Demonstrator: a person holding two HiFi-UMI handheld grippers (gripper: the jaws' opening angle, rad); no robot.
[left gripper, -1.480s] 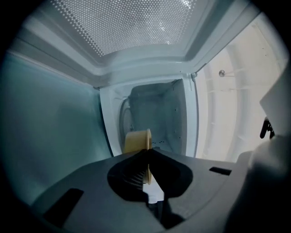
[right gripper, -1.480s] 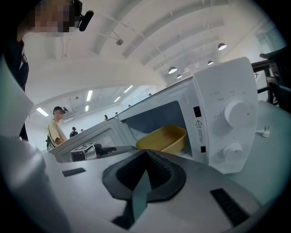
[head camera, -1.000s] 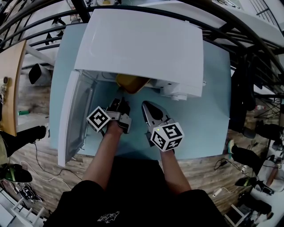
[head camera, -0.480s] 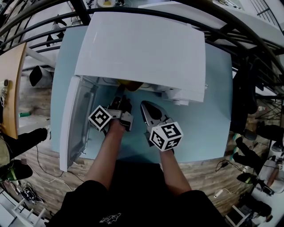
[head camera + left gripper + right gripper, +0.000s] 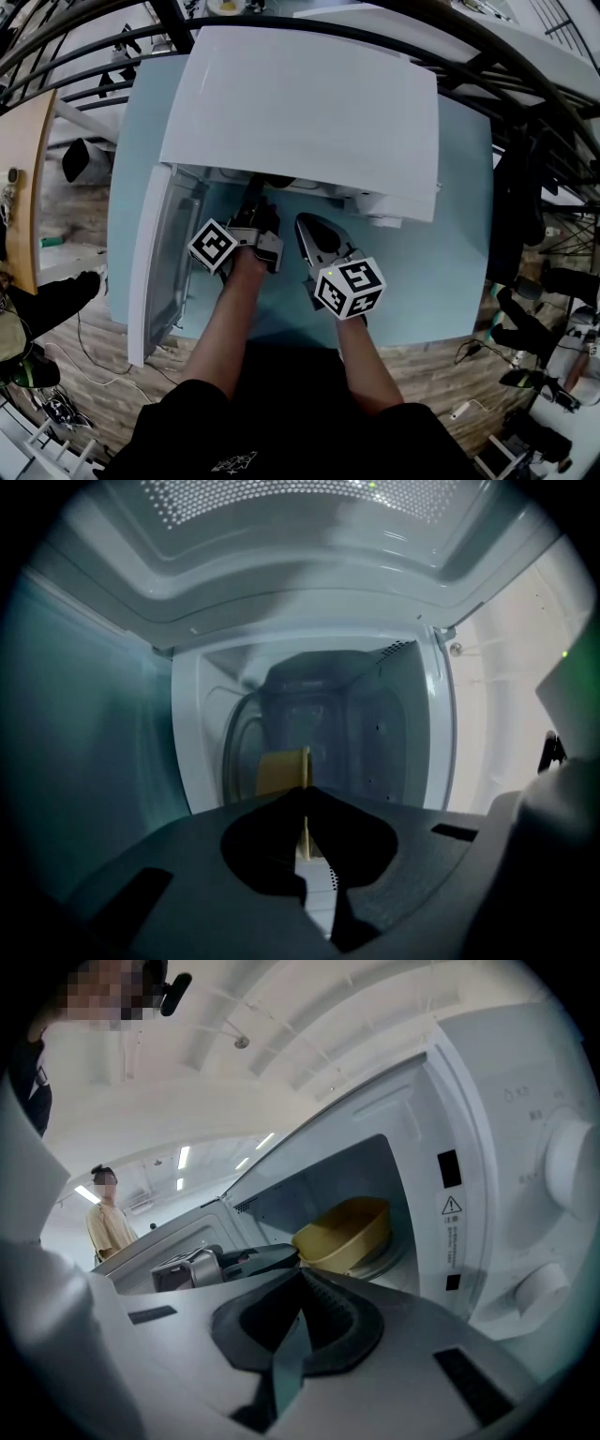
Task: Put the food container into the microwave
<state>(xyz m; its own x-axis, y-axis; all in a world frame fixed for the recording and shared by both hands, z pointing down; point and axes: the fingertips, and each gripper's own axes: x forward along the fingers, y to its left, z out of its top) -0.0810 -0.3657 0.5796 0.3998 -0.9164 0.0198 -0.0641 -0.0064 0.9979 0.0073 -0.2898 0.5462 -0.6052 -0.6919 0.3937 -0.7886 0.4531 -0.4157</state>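
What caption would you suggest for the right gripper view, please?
Left claw holds the yellow food container by its rim inside the open microwave.

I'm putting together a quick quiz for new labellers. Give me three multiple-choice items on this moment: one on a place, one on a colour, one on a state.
1. Where is the food container relative to the microwave?
A. on top of it
B. inside its cavity
C. outside, in front of it

2. What colour is the food container?
A. yellow
B. red
C. white

3. The microwave's door is:
A. shut
B. taken off
C. swung open

Answers:
1 B, the right gripper view shows it inside the cavity, with the left gripper shut on its rim.
2 A, both gripper views show it yellow.
3 C, the head view shows the door standing out from the microwave's left side.
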